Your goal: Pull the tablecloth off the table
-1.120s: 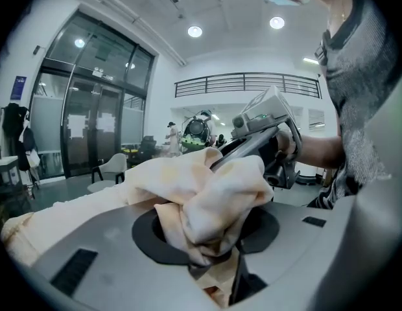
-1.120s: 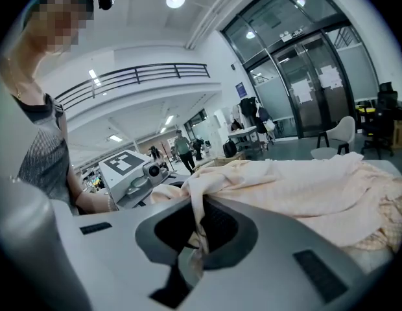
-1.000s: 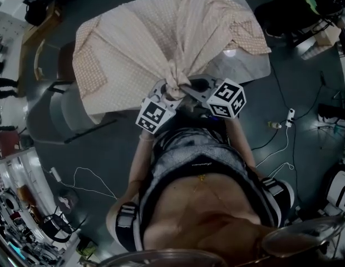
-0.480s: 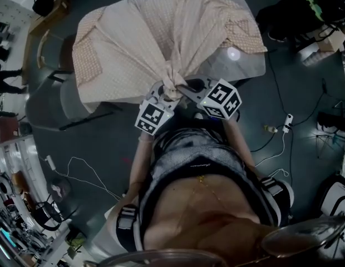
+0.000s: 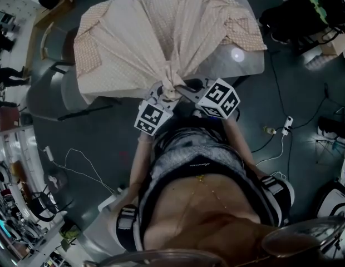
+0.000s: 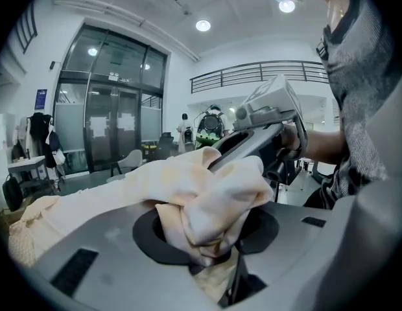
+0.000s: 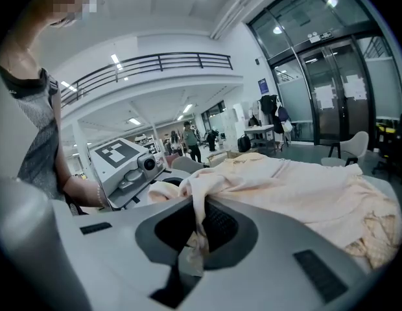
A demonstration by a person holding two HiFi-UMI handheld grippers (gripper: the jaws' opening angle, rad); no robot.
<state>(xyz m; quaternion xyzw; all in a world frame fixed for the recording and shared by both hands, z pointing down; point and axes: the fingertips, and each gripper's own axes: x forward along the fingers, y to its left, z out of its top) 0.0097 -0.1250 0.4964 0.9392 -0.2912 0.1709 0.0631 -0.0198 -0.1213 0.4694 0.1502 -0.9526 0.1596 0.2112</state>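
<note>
A beige patterned tablecloth (image 5: 161, 35) lies bunched over a grey table (image 5: 249, 65), pulled into a tight knot at the table's near edge. My left gripper (image 5: 166, 95) is shut on a thick wad of that cloth (image 6: 211, 203). Close beside it, my right gripper (image 5: 181, 90) is shut on a thin fold of the same cloth (image 7: 200, 219). From both grips the cloth fans out taut across the table. The table's right side is bare. In each gripper view the other gripper shows close by.
Grey chairs (image 5: 50, 93) stand at the table's left. White cables (image 5: 78, 171) and a power strip (image 5: 286, 124) lie on the dark floor. Cluttered benches (image 5: 16, 204) line the left edge, and dark gear (image 5: 306, 15) sits at the top right.
The cloth has slid toward me and to the left. More bare table shows at the right, and both grippers have kept their hold while drawing back.
</note>
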